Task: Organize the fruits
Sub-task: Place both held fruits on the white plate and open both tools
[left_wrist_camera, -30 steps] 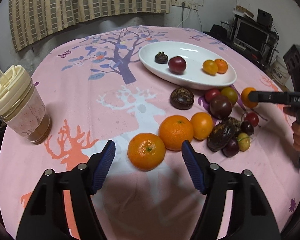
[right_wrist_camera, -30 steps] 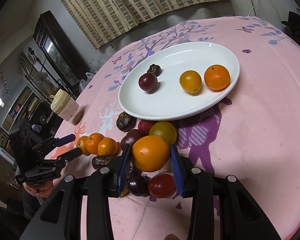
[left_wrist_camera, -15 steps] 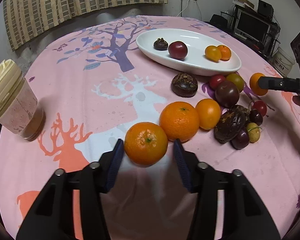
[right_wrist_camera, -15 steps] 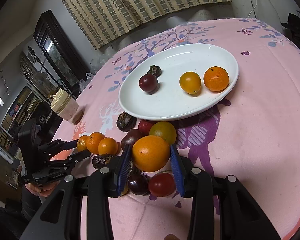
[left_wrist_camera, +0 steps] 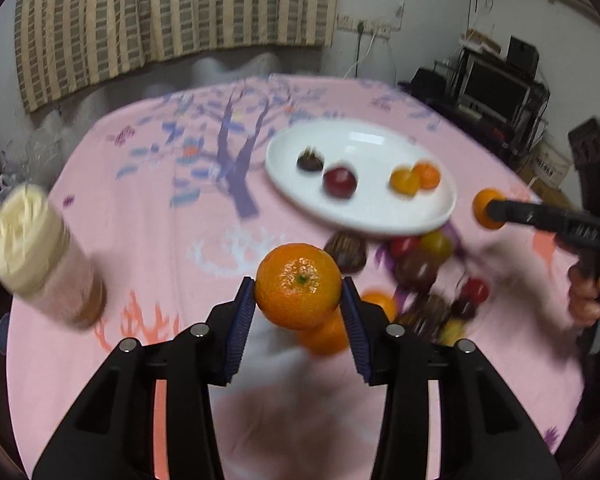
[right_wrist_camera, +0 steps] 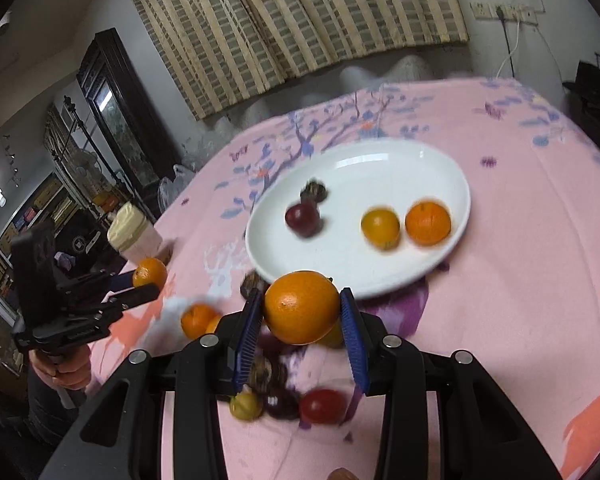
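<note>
The mandarin is now pinched between the left gripper pads and has come up off the pink tablecloth, where a second ago it lay between spread jaws. The right gripper stays clamped on an orange, also raised, just short of the white plate. Both fruits look ready to join the four already on the plate; the loose pile beside the plate remains.
</note>
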A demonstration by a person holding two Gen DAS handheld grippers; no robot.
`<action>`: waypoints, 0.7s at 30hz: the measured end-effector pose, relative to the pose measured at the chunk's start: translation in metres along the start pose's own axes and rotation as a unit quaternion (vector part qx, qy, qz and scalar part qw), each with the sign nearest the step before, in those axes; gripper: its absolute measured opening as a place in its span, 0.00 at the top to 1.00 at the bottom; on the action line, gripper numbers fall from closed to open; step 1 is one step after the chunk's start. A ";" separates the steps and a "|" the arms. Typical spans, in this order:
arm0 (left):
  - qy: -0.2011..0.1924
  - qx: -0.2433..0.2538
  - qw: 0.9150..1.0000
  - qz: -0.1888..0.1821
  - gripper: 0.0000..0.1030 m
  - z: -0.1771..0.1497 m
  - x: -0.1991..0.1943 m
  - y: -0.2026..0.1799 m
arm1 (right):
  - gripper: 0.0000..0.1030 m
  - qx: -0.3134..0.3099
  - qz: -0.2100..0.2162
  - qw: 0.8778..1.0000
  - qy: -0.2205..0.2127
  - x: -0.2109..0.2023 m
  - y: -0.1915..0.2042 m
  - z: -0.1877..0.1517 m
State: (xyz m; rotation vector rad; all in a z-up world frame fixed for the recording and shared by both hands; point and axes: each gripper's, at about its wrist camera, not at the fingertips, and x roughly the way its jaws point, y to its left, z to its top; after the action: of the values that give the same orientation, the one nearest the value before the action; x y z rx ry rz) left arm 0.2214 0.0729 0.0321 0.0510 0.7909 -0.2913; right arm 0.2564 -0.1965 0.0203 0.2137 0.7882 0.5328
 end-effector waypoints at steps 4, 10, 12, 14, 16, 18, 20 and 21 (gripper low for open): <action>-0.026 -0.017 0.999 -0.004 0.59 0.058 0.012 -0.012 | 0.62 -0.025 -0.041 0.998 -0.032 0.011 0.002 0.030; 0.021 -0.018 1.000 -0.009 0.59 0.111 0.091 -0.031 | 0.61 -0.033 -0.062 0.998 0.009 0.056 -0.007 0.039; 0.044 -0.006 0.999 -0.002 0.59 0.115 0.117 -0.039 | 0.61 -0.043 -0.066 0.997 0.026 0.068 -0.008 0.033; 0.058 0.006 0.998 -0.004 0.59 0.114 0.136 -0.045 | 0.61 -0.044 -0.072 0.996 0.035 0.074 -0.011 0.029; 0.067 0.015 0.998 -0.001 0.58 0.113 0.151 -0.050 | 0.61 -0.041 -0.076 0.995 0.040 0.078 -0.012 0.025; 0.067 0.018 0.998 0.003 0.58 0.112 0.160 -0.051 | 0.61 -0.039 -0.080 0.995 0.044 0.082 -0.015 0.023; 0.070 0.022 0.997 0.010 0.58 0.114 0.166 -0.053 | 0.61 -0.039 -0.081 0.995 0.049 0.085 -0.015 0.021; 0.072 0.022 0.997 0.009 0.58 0.115 0.168 -0.053 | 0.61 -0.041 -0.082 0.995 0.049 0.087 -0.015 0.020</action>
State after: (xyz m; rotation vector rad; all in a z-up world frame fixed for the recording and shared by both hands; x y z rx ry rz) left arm 0.3983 -0.0356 -0.0028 0.1218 0.9275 -0.2899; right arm 0.3274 -0.1627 -0.0247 0.0463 0.8691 0.4215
